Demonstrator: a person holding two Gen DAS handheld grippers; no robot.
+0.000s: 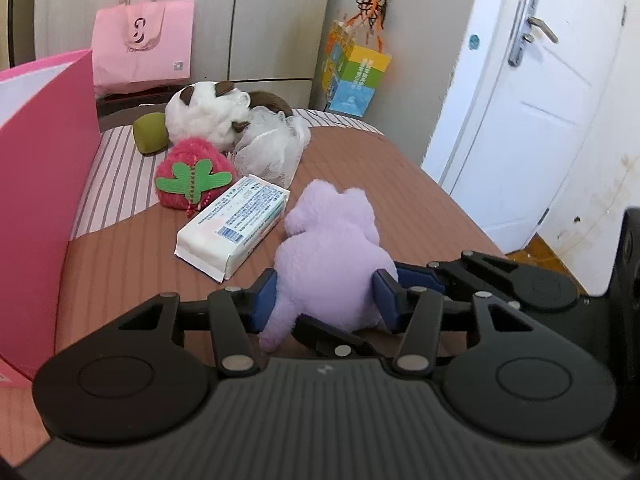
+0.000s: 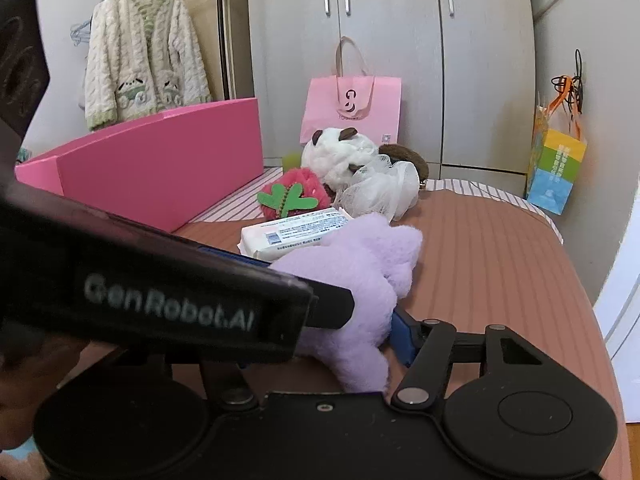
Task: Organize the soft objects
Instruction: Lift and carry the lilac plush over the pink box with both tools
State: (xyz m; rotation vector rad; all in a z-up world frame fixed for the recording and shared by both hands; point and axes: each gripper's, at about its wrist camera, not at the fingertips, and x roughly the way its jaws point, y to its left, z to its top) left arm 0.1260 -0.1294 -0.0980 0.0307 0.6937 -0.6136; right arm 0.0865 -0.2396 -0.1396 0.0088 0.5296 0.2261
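A purple plush toy (image 1: pixel 332 240) lies on the brown bed cover (image 1: pixel 132 272), close in front of both grippers. My left gripper (image 1: pixel 328 298) is shut on its body, with a blue pad pressed into the fur on each side. My right gripper (image 2: pixel 340 344) comes in from the right and grips the same toy (image 2: pixel 360 272) lower down. Its right blue pad (image 2: pixel 402 336) presses the fur; its left finger is hidden behind the left gripper's black body (image 2: pixel 168 300). In the left wrist view, the right gripper's fingers (image 1: pixel 420 276) straddle the toy's base.
Behind the toy lie a white tissue pack (image 1: pixel 232 228), a red strawberry plush (image 1: pixel 192 178), a white mesh pouf (image 1: pixel 272 148), a white-and-brown plush (image 1: pixel 204 116) and a green cushion (image 1: pixel 150 134). An open pink box (image 2: pixel 160 168) stands left. A pink bag (image 2: pixel 352 108) leans on the wardrobe.
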